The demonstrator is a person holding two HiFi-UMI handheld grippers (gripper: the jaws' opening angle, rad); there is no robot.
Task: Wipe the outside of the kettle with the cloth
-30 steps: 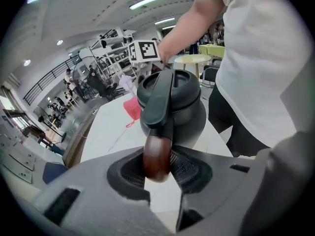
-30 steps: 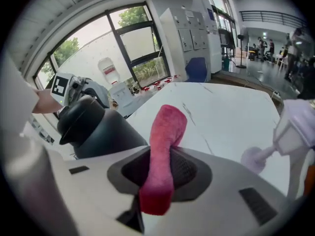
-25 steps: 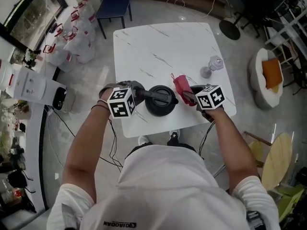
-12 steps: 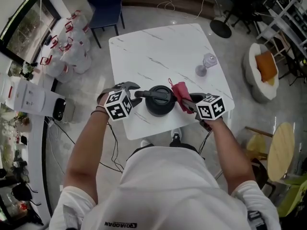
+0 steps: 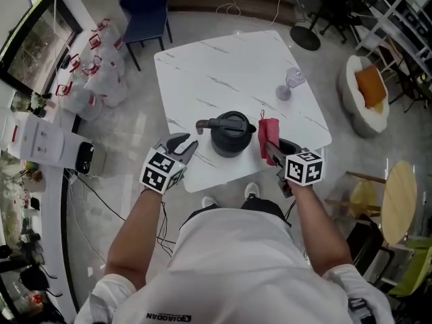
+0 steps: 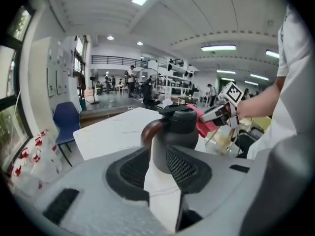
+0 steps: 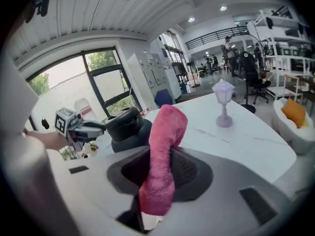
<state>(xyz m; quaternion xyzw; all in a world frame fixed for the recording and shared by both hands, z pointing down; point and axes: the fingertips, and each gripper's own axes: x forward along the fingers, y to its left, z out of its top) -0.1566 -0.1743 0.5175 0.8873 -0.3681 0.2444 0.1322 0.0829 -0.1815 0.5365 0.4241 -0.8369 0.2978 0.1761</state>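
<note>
Release was the change: the left gripper point(image 5: 185, 144), which had sat at the handle point(image 5: 206, 123) of the kettle point(image 5: 229, 135) a second before, had let go and drawn back toward the near left edge of the table point(image 5: 223, 66). Its jaws had just been closing partway again, yet they stayed parted and grasped nothing, with only bare tabletop in the gap. The kettle therefore stood unsupported near the table's near edge, its handle pointing left. The right gripper point(image 5: 268, 148) was clenched on the lower end of the cloth point(image 5: 268, 130), which rose upright just right of the kettle. Whether it touched the wall could not be told. That probably meant a pause or a re-grip, not an active stroke, since a firm wipe against a free-standing kettle would likely push it along the smooth top. The kettle was squat and rounded, dark matt grey, with a flat lid and a curved handle that looked brownish in the left gripper view. The cloth was a fluffy pink-red pile fabric, folded into a thick strip with a rounded top. The table was square with rounded corners, glossy white with thin grey veins, and a small lilac lamp point(image 5: 289, 86) stood toward its far right.
</note>
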